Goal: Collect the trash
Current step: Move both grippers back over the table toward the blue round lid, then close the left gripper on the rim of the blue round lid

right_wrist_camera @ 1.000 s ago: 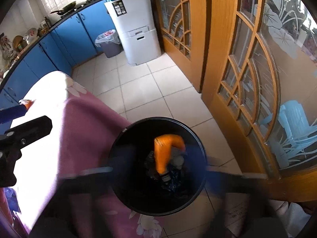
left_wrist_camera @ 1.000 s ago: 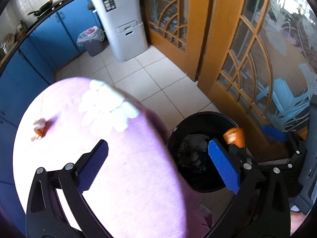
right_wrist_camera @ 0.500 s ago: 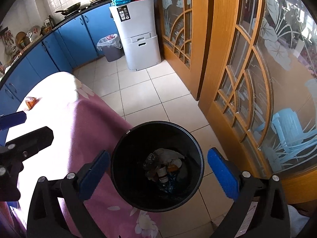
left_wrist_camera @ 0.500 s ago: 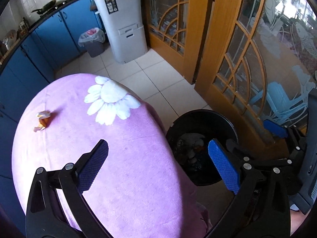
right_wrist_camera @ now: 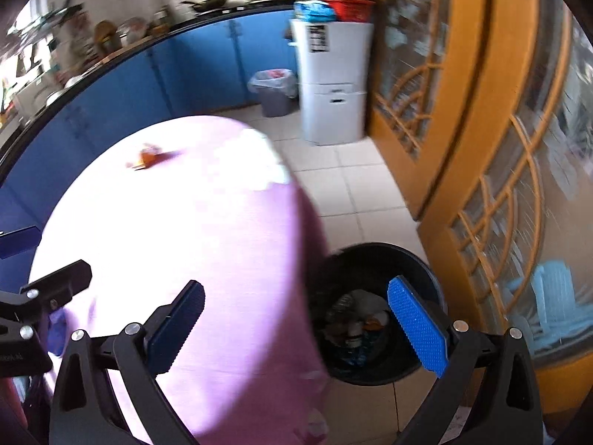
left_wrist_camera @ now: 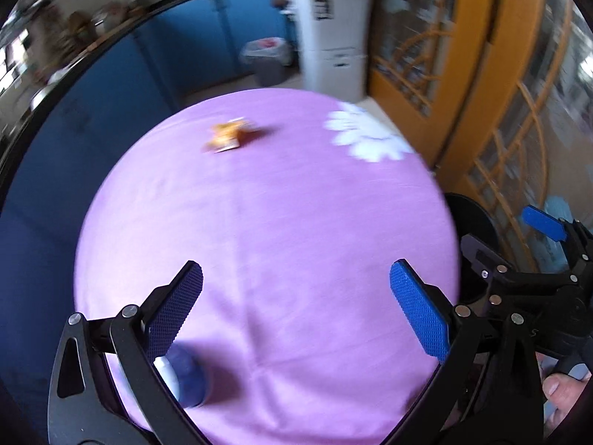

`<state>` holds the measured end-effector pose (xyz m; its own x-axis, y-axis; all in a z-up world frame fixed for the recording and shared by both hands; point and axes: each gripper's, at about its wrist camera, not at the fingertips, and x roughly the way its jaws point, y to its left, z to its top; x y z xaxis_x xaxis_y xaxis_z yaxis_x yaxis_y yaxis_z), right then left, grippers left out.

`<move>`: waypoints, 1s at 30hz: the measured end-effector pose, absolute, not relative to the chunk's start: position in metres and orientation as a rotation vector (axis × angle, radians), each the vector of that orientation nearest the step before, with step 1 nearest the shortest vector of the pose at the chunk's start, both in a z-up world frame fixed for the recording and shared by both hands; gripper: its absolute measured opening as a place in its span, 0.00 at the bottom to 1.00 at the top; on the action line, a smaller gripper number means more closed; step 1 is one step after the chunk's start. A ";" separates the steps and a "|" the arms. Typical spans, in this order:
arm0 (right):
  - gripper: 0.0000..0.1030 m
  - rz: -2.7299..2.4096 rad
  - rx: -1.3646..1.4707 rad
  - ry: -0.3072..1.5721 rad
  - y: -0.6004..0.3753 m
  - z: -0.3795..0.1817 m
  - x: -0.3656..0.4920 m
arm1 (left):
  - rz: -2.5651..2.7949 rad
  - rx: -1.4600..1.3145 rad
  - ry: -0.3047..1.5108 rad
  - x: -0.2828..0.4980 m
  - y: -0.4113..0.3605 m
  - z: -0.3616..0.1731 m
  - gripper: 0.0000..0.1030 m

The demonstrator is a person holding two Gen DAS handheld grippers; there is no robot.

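1. The left claw (left_wrist_camera: 296,304) is held with its jaws wide apart and nothing between them, above the near part of the purple-covered worktop (left_wrist_camera: 281,230).
2. The right claw (right_wrist_camera: 296,319) is likewise spread apart and empty, between the worktop's right edge and the black bin (right_wrist_camera: 422,259) on the floor.
3. Several pieces of trash are seen lying inside the bin, so part of the collecting is judged done.
4. One orange wrapper (left_wrist_camera: 228,135) is left on the far left of the worktop, well apart from both claws.
5. A small blue and white object (left_wrist_camera: 187,380) lies at the near left, partly hidden behind a finger of the left claw; whether it counts as trash cannot be told.
6. The wrapper is judged the next thing to be fetched and dropped in the bin.
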<state>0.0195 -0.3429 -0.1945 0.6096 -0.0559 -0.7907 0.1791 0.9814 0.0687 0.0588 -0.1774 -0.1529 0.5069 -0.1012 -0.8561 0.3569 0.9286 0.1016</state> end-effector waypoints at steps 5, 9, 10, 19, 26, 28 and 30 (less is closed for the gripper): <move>0.94 -0.058 0.087 0.893 -0.294 -0.183 0.026 | -0.183 0.208 1.010 0.049 -0.115 -0.148 0.97; 0.94 -0.015 0.031 0.889 -0.259 -0.178 0.033 | -0.146 0.159 1.031 0.038 -0.075 -0.152 0.97; 0.94 -0.006 0.025 0.892 -0.253 -0.178 0.035 | -0.143 0.153 1.040 0.036 -0.068 -0.154 0.97; 0.94 0.023 -0.042 0.906 -0.218 -0.178 0.032 | -0.168 0.115 1.112 0.016 -0.036 -0.176 0.97; 0.94 0.037 -0.078 0.919 -0.198 -0.183 0.021 | -0.155 0.096 1.149 0.013 -0.020 -0.188 0.97; 0.94 0.032 -0.082 0.921 -0.198 -0.183 0.020 | -0.156 0.093 1.168 0.014 -0.018 -0.194 0.97; 0.94 0.030 -0.081 0.923 -0.198 -0.182 0.020 | -0.157 0.091 1.179 0.015 -0.016 -0.199 0.97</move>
